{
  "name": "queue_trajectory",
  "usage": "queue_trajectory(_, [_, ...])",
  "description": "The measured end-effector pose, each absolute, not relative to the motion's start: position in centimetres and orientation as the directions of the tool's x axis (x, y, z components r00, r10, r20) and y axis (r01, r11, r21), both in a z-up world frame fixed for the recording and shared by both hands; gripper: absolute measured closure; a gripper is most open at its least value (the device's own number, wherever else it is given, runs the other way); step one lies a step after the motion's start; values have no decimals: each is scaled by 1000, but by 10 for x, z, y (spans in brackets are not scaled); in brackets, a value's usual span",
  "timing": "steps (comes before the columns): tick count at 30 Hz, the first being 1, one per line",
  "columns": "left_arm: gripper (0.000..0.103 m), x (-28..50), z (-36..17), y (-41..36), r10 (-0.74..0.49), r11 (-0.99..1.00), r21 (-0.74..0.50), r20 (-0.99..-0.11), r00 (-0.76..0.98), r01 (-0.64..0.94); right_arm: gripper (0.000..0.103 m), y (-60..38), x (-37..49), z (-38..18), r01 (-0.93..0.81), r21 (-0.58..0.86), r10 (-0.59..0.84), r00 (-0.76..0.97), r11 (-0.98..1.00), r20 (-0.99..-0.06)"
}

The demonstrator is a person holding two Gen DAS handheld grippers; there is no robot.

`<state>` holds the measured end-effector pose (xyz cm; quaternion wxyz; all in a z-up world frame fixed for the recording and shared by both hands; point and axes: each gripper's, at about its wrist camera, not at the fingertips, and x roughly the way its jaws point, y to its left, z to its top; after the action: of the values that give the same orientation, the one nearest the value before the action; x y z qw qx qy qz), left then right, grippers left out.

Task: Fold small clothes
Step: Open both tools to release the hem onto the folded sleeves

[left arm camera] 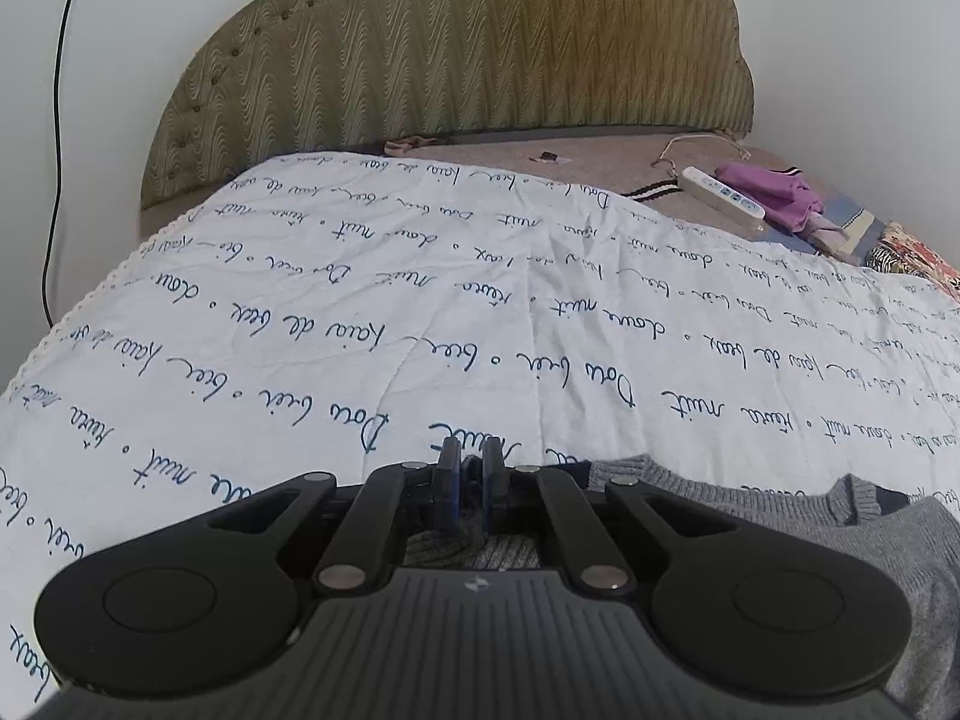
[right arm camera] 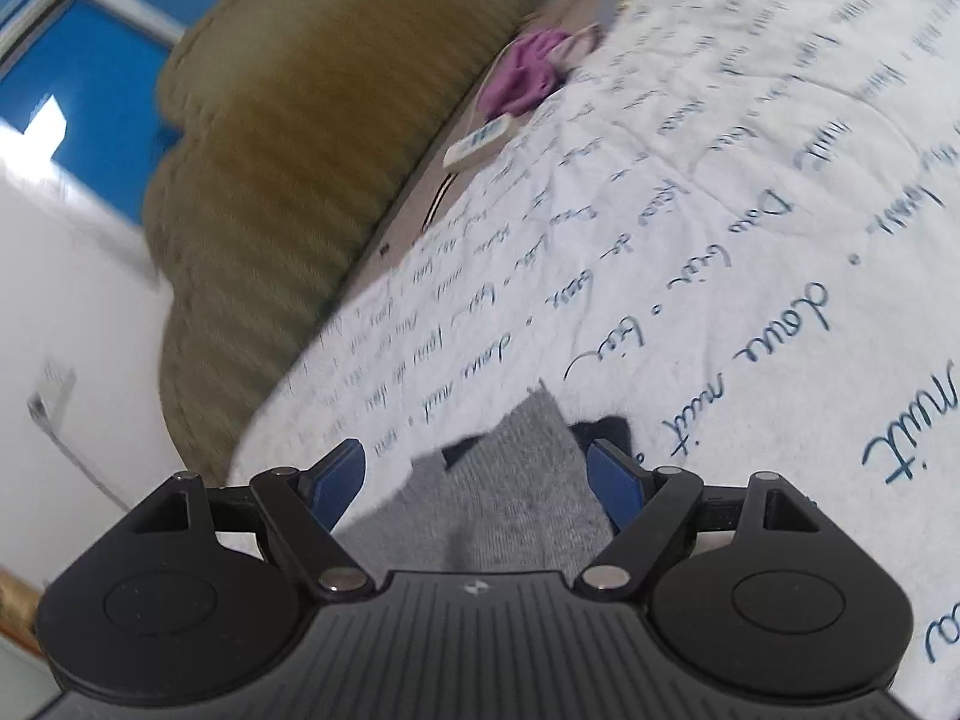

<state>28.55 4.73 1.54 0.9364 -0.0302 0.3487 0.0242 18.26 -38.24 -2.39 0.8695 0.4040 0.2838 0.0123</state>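
A white quilt [left arm camera: 420, 300] printed with blue handwriting filled most of both views, spread over the bed below an olive padded headboard [left arm camera: 456, 54] at the top of the frame. The grey knit garment [left arm camera: 780, 510] lay on the quilt along the lower right of the left wrist view, running under the left hand-held gripper [left arm camera: 469, 483], whose jaws were pressed together on a fold of it. In the right wrist view, the right hand-held gripper [right arm camera: 480, 483] stood wide open at the bottom centre, the grey knit between its blue pads [right arm camera: 615, 489] but not pinched. A purple cloth [left arm camera: 774, 192] and white power strip [left arm camera: 723, 192] lay at upper right.
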Motion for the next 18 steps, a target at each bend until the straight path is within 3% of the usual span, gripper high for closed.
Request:
queue_trajectory(5, [98, 288, 17, 47, 48, 998, -8, -636, 770, -69, 21, -370, 198, -28, 198, 605, 221, 808, 771, -546])
queue_trajectory(9, [96, 299, 4, 47, 53, 998, 4, -681, 731, -68, 22, -349, 205, -29, 220, 402, 103, 759, 889, -642])
queue_trajectory(13, [75, 295, -1, 46, 79, 997, 41, -681, 728, -71, 22, -319, 188, -11, 184, 217, -15, 796, 959, -606])
queue_trajectory(18, [54, 288, 2, 47, 107, 994, 81, -671, 734, -70, 18, -281, 177, -3, 80, 79, -17, 802, 994, -597])
